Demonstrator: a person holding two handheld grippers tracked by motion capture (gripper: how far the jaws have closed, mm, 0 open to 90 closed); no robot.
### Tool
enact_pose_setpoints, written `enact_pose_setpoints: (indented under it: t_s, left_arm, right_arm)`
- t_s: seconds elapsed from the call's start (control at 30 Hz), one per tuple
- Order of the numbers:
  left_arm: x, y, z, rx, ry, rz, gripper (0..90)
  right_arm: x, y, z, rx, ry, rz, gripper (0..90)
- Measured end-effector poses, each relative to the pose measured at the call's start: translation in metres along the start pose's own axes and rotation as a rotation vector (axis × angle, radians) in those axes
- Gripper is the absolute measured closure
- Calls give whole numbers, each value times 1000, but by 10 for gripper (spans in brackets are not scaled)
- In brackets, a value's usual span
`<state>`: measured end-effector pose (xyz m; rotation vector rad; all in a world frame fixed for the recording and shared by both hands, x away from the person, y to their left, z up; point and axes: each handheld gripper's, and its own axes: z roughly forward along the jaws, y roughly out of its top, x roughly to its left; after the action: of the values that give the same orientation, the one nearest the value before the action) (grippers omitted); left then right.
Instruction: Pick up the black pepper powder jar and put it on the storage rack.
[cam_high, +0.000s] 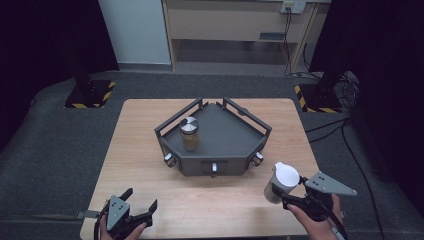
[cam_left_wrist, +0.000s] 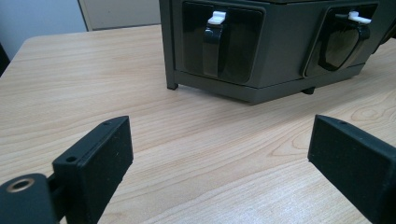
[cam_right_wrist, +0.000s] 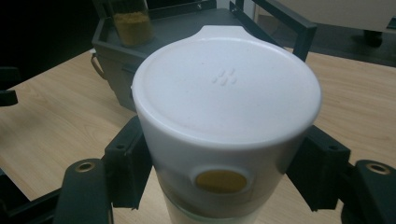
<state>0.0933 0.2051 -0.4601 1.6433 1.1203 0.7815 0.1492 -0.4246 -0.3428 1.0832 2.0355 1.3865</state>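
Bare table (cam_high: 140, 150) lies open ahead of the left claw (cam_high: 141, 198); grey tray (cam_high: 220, 137) blocks beyond.

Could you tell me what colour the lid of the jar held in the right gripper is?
White; the lid shows best in the right gripper view.

A light wooden table (cam_high: 150, 135) carries a dark grey tray (cam_high: 220, 145) (railed, knobs along its front).

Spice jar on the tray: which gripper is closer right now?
Left, slightly. The left gripper sits open at the table's near edge, short of the spice jar; the right gripper holds a white-lidded container beyond the tray's right corner.
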Motion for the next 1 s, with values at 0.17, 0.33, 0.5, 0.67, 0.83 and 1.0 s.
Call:
enact_pose_setpoints:
  t_s: [0.17,0.33,0.5,0.67,0.83,1.0]
  left_arm:
    - [0,0,0,0,0,1,56]
    - [0,0,0,2,0,2,54]
    - [0,0,1,7,-3,7,54]
    - [0,0,2,9,-5,11,54]
    - [0,0,2,10,-6,12,54]
    - [0,0,3,11,-8,11,54]
  right_arm:
    - [-1,16,3,-4,14,3,310]
    - [-1,36,8,-12,21,-4,310]
    - [-2,57,14,-29,30,-10,310]
    - [-4,76,24,-41,37,-17,310]
    - [-5,94,35,-48,38,-27,310]
    - [-5,109,43,-51,38,-45,310]
